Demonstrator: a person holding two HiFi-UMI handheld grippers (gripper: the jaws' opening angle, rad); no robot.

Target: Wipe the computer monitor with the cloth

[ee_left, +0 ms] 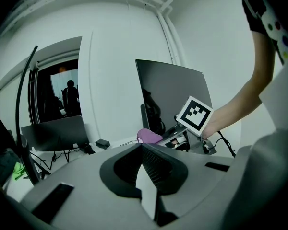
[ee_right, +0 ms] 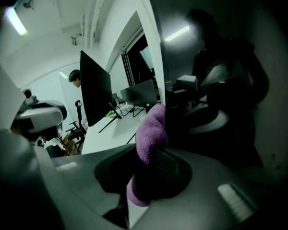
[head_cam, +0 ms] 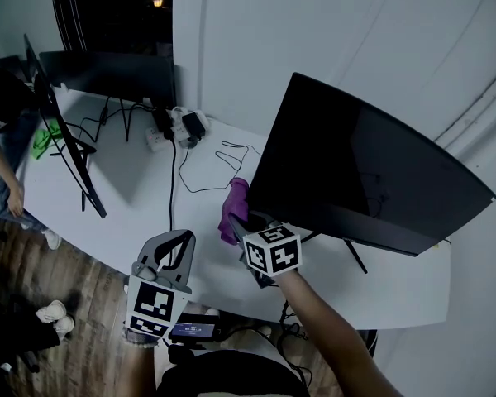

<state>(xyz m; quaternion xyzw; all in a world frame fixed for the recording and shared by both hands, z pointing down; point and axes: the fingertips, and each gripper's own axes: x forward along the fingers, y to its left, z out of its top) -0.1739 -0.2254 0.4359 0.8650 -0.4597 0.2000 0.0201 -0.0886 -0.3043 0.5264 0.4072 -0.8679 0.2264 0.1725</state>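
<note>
A dark, switched-off computer monitor (head_cam: 364,168) stands on the white table (head_cam: 140,222) at the right; it also fills the right of the right gripper view as a glossy monitor screen (ee_right: 216,75). My right gripper (head_cam: 241,222) is shut on a purple cloth (head_cam: 233,208) and holds it at the screen's lower left corner. In the right gripper view the cloth (ee_right: 151,133) rises from between the closed jaws, right by the screen. My left gripper (head_cam: 175,242) hangs over the table's front edge, shut with nothing in it. From the left gripper view I see the cloth (ee_left: 151,136) beside the monitor (ee_left: 173,99).
A second monitor (head_cam: 66,143) stands edge-on at the left, a third monitor (head_cam: 112,74) at the back. A power strip with plugs (head_cam: 175,126) and cables (head_cam: 186,176) lie mid-table. A green item (head_cam: 43,139) lies far left. A person (head_cam: 4,155) stands at the left edge.
</note>
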